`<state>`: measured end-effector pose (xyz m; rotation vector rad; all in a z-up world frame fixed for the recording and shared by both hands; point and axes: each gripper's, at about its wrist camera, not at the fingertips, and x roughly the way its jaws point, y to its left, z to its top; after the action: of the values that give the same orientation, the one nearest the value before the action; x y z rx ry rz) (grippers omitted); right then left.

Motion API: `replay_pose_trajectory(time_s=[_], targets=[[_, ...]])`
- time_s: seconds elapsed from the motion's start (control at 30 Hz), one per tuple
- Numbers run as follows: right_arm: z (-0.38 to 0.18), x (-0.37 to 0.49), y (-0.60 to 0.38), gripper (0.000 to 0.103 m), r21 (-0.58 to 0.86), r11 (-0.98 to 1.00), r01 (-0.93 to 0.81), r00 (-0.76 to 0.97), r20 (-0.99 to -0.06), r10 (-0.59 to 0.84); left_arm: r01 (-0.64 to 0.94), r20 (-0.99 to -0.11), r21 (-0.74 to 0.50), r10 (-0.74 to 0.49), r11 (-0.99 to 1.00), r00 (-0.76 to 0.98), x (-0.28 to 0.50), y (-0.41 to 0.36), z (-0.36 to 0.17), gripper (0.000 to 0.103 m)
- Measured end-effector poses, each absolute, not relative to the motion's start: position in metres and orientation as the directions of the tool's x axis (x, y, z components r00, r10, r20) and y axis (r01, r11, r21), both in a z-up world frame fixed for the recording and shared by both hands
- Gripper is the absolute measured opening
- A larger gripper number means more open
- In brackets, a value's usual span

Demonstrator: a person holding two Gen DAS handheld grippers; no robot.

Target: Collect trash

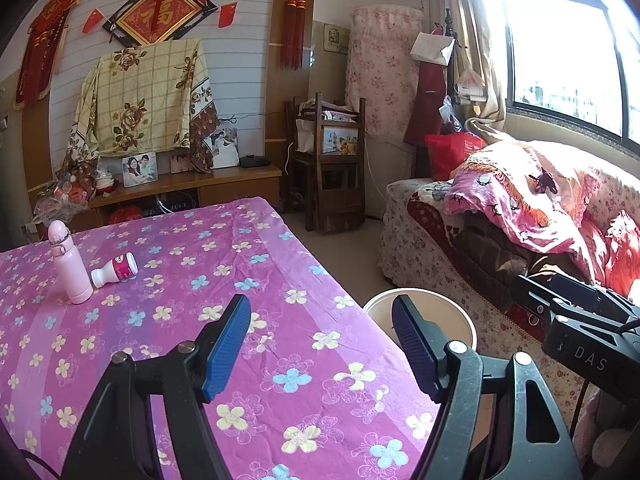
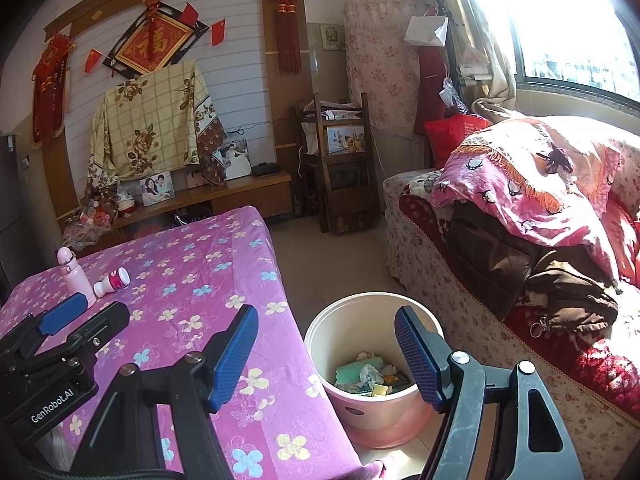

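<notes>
**Both grippers empty, one bottle left to bin**

The left gripper (image 1: 322,344) and right gripper (image 2: 326,354) both hang with fingers apart, holding nothing. The small yogurt bottle (image 1: 115,269) lies tipped on the floral tablecloth (image 1: 240,280), touching the upright pink flask (image 1: 69,268). A grasp should probably come from the bottle's free side, so the flask stays standing. The bin (image 2: 376,404) of scraps sits on the floor beside the table.

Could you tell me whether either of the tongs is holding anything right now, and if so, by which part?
Nothing is held. The left tongs and the right tongs are both open and empty; the small bottle lies untouched on the table.
</notes>
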<state>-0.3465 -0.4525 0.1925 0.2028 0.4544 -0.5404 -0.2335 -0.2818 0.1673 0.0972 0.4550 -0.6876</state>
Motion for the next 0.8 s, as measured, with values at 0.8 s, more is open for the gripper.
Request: replay_pose_trajectory(time_s=[0.8], targets=[[0.1879,-0.3448,-0.4510,0.074,0.061,0.851,0.522,0.762,-0.481,-0.433,0.632,-0.453,-0.068,-0.588,0.772,0.670,-0.2330,-0.2798,0.1598,0.074]])
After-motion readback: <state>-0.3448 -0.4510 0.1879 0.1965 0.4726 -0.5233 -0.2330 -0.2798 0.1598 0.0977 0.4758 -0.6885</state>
